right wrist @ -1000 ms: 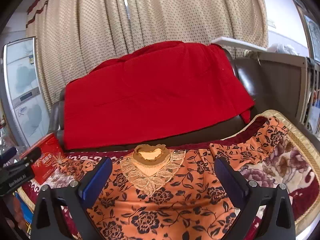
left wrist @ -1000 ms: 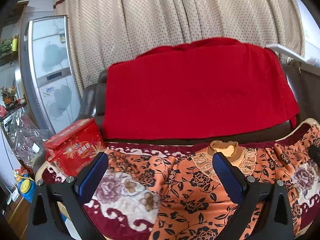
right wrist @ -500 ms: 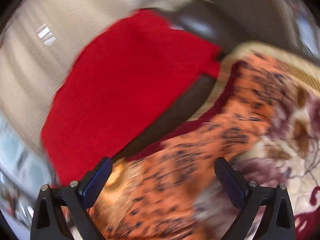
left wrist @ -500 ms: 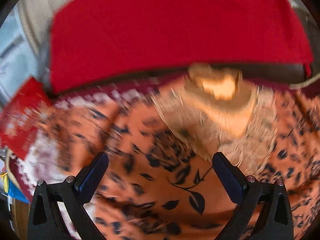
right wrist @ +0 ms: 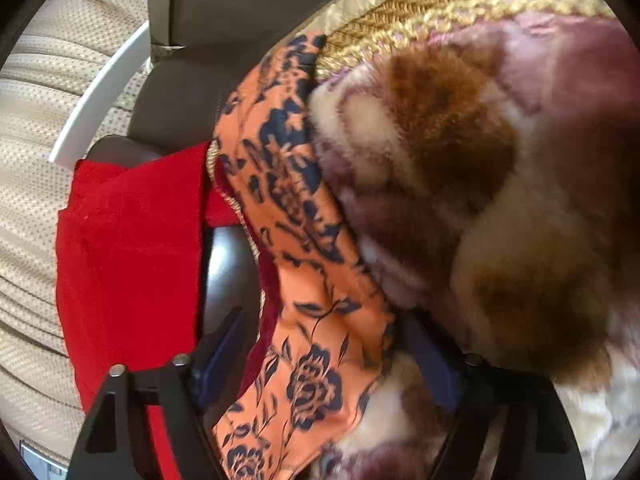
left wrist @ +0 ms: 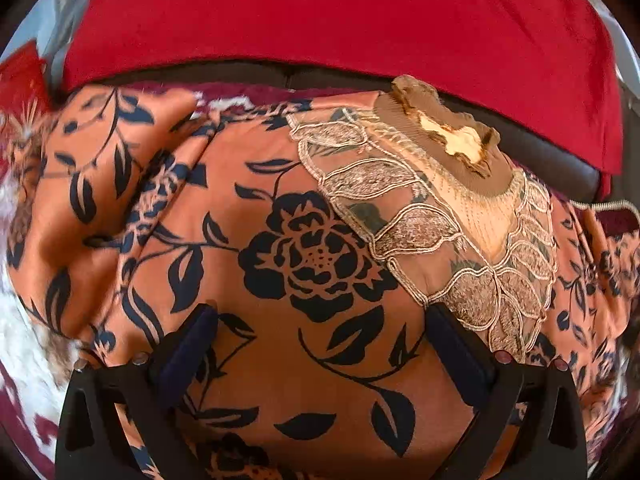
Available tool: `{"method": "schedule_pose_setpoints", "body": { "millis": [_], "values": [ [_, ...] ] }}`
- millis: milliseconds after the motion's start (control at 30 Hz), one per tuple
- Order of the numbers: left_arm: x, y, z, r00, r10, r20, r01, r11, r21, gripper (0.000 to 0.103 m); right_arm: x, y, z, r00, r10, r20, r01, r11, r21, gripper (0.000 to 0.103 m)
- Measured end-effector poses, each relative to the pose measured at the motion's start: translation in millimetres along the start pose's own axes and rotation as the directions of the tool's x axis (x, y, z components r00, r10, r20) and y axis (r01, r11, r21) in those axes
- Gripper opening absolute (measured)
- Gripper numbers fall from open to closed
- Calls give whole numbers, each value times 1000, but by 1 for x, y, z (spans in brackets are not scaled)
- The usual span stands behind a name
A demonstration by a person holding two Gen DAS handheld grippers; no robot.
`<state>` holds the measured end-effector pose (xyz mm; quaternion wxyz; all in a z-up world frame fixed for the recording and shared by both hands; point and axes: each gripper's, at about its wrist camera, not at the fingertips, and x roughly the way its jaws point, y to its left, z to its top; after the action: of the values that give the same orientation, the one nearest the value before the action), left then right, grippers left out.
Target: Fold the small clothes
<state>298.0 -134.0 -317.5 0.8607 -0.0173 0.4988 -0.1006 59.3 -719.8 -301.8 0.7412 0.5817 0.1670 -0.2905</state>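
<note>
An orange top with a black flower print (left wrist: 304, 264) lies spread on a sofa seat, its lace collar (left wrist: 452, 216) at the upper right. My left gripper (left wrist: 320, 316) is open, close above the chest of the top, its fingers straddling the fabric. In the right wrist view the top's sleeve (right wrist: 296, 216) runs up the middle of the frame over a plush blanket (right wrist: 500, 200). My right gripper (right wrist: 320, 344) is open, rolled to one side, with the sleeve fabric lying between its fingers.
A red cloth (left wrist: 320, 12) drapes the dark sofa back (right wrist: 224, 264) behind the top. The plush maroon-and-cream blanket (left wrist: 24, 360) covers the seat. A red package (left wrist: 20, 72) sits at the far left. Beige curtains (right wrist: 36, 120) hang behind.
Both grippers dropped from a raised view of the sofa to close over the top. The left moved onto the chest; the right swung to the sleeve and rolled sideways.
</note>
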Motion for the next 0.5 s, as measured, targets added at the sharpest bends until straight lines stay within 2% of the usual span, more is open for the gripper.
{"method": "schedule_pose_setpoints", "body": {
  "millis": [167,200,233,267,300,400,500],
  "values": [
    [0,-2,-2,1000,-17,-6,17,1000,0,103,18,7,8,999,14,45,-12,999,-42,79],
    [0,0,-4,999,-30,-15,30,1000,0,103,21,10,10,999,20,50,-18,998,-53,74],
    [0,3,-5,999,-45,-26,45,999,-3,103,23,11,6,998,33,47,-30,998,-63,38],
    [2,5,1,998,-53,-40,53,999,-1,103,28,14,5,994,108,19,-106,992,-72,11],
    [5,5,7,997,-56,-52,56,998,6,103,31,16,1,990,142,-14,-143,988,-64,6],
    [1,3,10,997,-49,-62,52,998,46,103,23,35,-4,978,208,-13,-208,972,-108,6],
    [-10,-1,12,1000,-16,-6,17,997,80,103,8,61,0,970,240,21,-231,949,-214,5]
  ]
}}
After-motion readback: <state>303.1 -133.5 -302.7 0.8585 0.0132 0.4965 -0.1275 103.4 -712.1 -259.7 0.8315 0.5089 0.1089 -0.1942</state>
